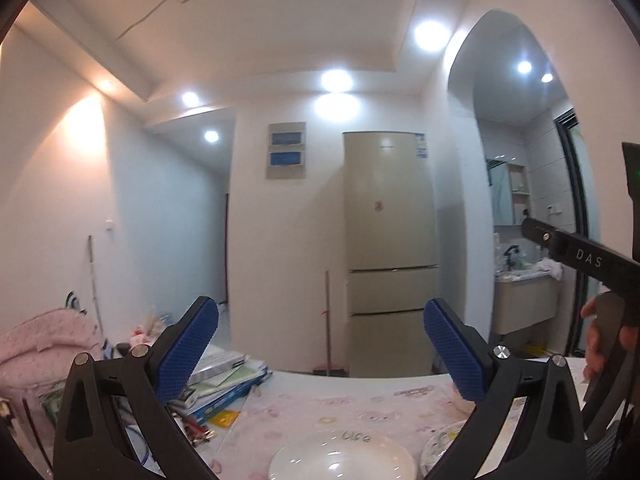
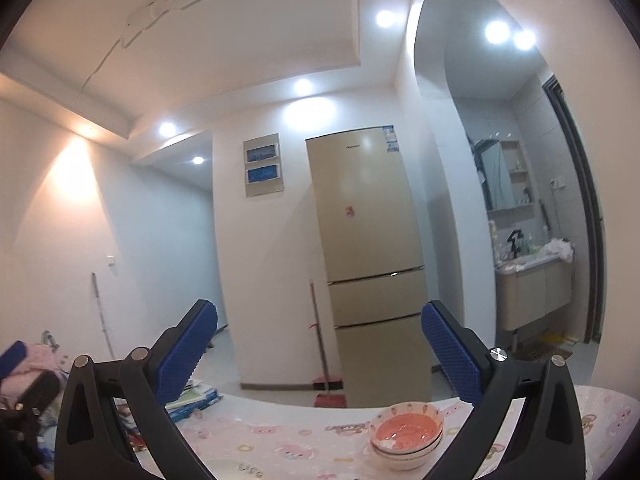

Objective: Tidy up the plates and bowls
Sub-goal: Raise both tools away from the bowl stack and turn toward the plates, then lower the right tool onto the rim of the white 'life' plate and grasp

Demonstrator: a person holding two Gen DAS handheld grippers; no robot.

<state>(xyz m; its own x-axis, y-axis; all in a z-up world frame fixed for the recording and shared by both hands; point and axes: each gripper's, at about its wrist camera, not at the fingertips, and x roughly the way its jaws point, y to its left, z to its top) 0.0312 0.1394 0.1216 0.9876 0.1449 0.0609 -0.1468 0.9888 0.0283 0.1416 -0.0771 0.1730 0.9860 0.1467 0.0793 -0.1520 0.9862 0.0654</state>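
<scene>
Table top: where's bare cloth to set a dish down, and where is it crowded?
Bare pink tablecloth runs between the book pile and the stacked bowls, beyond the white plate. The table's left end is crowded with books and clutter; a patterned plate sits close by the white one's right.

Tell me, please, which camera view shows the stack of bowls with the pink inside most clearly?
The right wrist view: the stack of bowls stands whole on the pink tablecloth, between the open fingers of the right gripper. The left wrist view does not show it; there only a white plate appears.
</scene>
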